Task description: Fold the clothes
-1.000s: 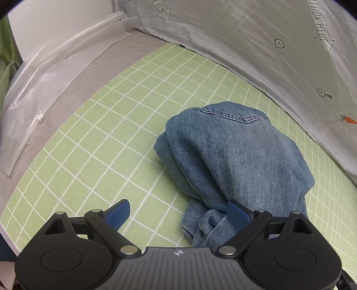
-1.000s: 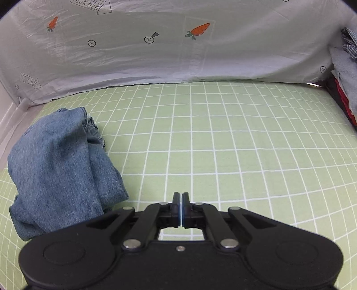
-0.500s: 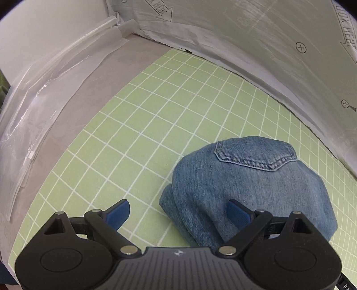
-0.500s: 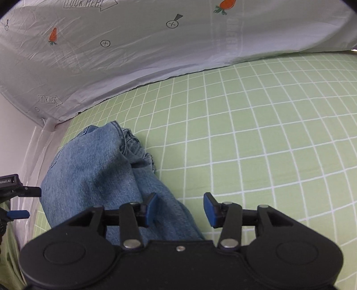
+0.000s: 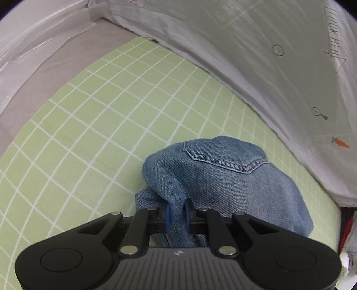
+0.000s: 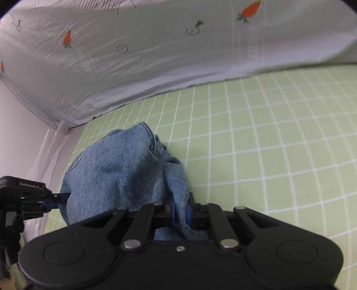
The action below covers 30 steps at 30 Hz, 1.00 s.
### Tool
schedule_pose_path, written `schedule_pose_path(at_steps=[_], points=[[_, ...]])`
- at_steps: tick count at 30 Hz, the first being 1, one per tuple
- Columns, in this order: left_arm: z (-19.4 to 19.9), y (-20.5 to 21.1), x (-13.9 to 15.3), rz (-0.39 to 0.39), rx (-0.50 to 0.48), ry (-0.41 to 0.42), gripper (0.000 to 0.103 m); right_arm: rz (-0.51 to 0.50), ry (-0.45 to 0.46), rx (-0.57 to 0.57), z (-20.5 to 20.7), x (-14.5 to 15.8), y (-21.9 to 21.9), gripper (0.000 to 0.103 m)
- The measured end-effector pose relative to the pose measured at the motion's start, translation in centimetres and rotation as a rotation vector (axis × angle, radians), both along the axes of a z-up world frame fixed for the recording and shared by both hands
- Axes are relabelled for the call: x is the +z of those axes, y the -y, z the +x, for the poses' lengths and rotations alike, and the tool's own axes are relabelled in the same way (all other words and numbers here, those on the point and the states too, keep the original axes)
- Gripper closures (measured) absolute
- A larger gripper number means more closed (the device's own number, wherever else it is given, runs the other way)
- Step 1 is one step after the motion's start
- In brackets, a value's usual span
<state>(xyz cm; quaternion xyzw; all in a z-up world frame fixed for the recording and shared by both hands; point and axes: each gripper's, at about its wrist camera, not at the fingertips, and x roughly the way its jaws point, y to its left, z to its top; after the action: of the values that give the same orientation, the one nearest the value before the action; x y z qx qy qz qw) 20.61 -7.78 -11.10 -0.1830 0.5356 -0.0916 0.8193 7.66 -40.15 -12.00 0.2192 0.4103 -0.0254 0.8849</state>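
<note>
Both tongs, left (image 5: 177, 215) and right (image 6: 180, 210), pinch jeans (image 5: 223, 185).

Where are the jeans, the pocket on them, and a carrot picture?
jeans (image 5: 234, 191): left wrist view, middle of the denim.
pocket (image 5: 225, 154): left wrist view, pocket face.
carrot picture (image 6: 251, 10): right wrist view, orange body.

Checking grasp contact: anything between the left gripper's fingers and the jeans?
Nothing. In the left wrist view the left gripper is closed directly on a fold of the jeans, denim filling the gap. The right gripper pinches denim likewise in its own view.
</note>
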Motion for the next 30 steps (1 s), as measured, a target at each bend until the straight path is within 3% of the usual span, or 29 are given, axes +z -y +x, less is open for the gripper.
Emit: schedule_pose_path(at_steps=[3, 7, 11, 13, 15, 17, 18, 23, 24, 25, 30], points=[[-0.3, 3.2, 1.6, -0.078, -0.082, 0.094, 0.094, -0.118, 0.083, -0.084, 0.2, 3.0, 3.6, 0.099], [-0.5, 8.2, 5.9, -0.128, -0.187, 0.251, 0.094, -0.363, 0.256, -0.129, 0.1, 9.2, 6.1, 0.101], [-2.7, 9.5, 10.5, -0.159, -0.216, 0.382, 0.094, -0.378, 0.436, -0.184, -2.8, 15.6, 7.7, 0.101], [-4.3, 8.6, 11.5, -0.162, -0.206, 0.401, 0.094, -0.438, 0.455, -0.146, -3.9, 16.3, 7.0, 0.101], [-5.7, 7.3, 10.5, -0.116, -0.178, 0.360, 0.094, -0.437, 0.414, -0.088, -4.4, 14.6, 6.1, 0.100], [-6.8, 5.5, 8.4, -0.053, -0.123, 0.283, 0.094, -0.381, 0.280, -0.082, -4.2, 11.0, 5.7, 0.098], [-7.3, 4.5, 7.4, -0.028, -0.090, 0.242, 0.094, -0.352, 0.212, -0.079, -4.1, 9.2, 5.6, 0.092], [-9.6, -0.3, 2.2, 0.101, 0.075, 0.037, 0.094, -0.177, 0.022, -0.209, -6.7, 3.6, 7.0, 0.083], [-10.0, -1.2, 1.3, 0.123, 0.105, 0.004, 0.090, -0.155, 0.010, -0.236, -7.2, 3.2, 7.3, 0.074], [-9.7, -1.6, 1.8, 0.123, 0.117, 0.025, 0.080, -0.149, 0.004, -0.253, -7.4, 2.9, 7.7, 0.066], [-6.0, -0.5, 3.9, 0.138, 0.074, 0.105, 0.045, -0.061, 0.016, -0.327, -7.0, 2.5, 9.2, 0.055]])
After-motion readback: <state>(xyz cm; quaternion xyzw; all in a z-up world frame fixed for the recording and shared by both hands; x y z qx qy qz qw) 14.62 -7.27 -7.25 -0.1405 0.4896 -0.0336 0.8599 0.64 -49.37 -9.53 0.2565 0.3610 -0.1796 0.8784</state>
